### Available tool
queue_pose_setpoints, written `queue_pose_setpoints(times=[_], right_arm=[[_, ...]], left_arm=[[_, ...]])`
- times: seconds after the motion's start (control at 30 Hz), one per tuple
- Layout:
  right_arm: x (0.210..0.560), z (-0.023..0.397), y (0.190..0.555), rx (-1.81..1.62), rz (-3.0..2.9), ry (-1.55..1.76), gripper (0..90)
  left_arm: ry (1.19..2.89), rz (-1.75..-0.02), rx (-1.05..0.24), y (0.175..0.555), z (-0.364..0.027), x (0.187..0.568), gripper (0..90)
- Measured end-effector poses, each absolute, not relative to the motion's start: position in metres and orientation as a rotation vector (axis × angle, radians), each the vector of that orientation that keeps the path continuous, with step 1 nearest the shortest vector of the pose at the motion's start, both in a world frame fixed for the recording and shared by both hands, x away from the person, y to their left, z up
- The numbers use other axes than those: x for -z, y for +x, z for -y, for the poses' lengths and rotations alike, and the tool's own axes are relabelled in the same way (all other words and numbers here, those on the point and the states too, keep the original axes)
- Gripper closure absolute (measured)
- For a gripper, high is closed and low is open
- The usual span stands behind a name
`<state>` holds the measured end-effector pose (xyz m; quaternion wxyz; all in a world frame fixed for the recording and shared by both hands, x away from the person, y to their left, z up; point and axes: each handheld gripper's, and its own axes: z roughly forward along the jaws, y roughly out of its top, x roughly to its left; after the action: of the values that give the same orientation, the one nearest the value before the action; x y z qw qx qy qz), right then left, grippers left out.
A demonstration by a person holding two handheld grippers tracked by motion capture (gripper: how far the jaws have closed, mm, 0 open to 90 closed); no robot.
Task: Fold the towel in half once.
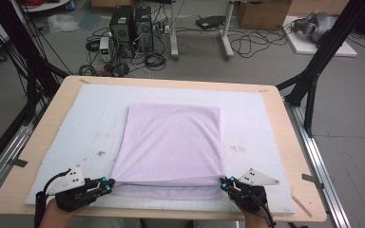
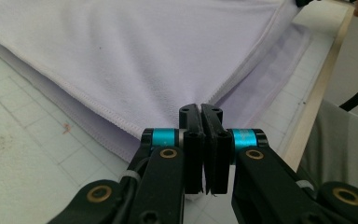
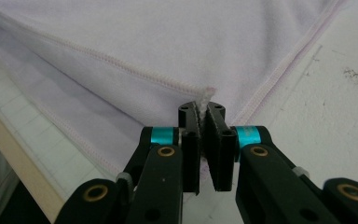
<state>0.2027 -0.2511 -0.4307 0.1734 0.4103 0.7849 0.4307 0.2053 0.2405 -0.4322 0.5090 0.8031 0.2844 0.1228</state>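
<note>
A soft light purple towel (image 1: 171, 147) lies on a white mat (image 1: 256, 123) marked with thin grid lines, and the mat covers a flat wooden table (image 1: 292, 156) with rounded corners. The towel is folded in half, so two layers lie one on top of the other, and its top layer sits a little back from the bottom layer along the near edge of the table. It looks fuzzy and has a stitched hem running along its sides. Its shape is close to a square, a bit longer from the near edge to the far edge, and it sits in the middle of the mat, a little toward the near side. The left gripper (image 1: 108, 184) is at the towel's near left corner, and in the left gripper view its black jaws are pressed together on the corner of the top layer. The right gripper (image 1: 224, 183) is at the near right corner, and in the right gripper view its jaws pinch that corner, with a bit of hem poking up between them. Both grippers are black with blue rings and a grey three-cornered plate on top. Dark smudges mark the mat.
</note>
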Motion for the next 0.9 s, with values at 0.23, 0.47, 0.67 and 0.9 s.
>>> queue_pose_setpoints(times=[0.23,0.47,0.67,0.9], right_arm=[[0.435,0.256,0.202,-1.243,-2.281,1.163,76.6],[0.424,0.27,0.198,-1.46,-2.203,1.153,69.1],[0.425,0.256,0.219,-1.328,-2.11,1.184,66.7],[0.445,0.235,0.235,-1.166,-2.359,1.121,68.2]], left_arm=[[1.932,-0.697,-0.204,0.211,-0.245,0.437,81.1],[1.781,-0.783,-0.261,0.219,-0.258,0.429,57.9],[1.768,-0.856,-0.296,0.227,-0.261,0.433,57.8],[1.753,-0.872,-0.323,0.228,-0.265,0.432,57.8]])
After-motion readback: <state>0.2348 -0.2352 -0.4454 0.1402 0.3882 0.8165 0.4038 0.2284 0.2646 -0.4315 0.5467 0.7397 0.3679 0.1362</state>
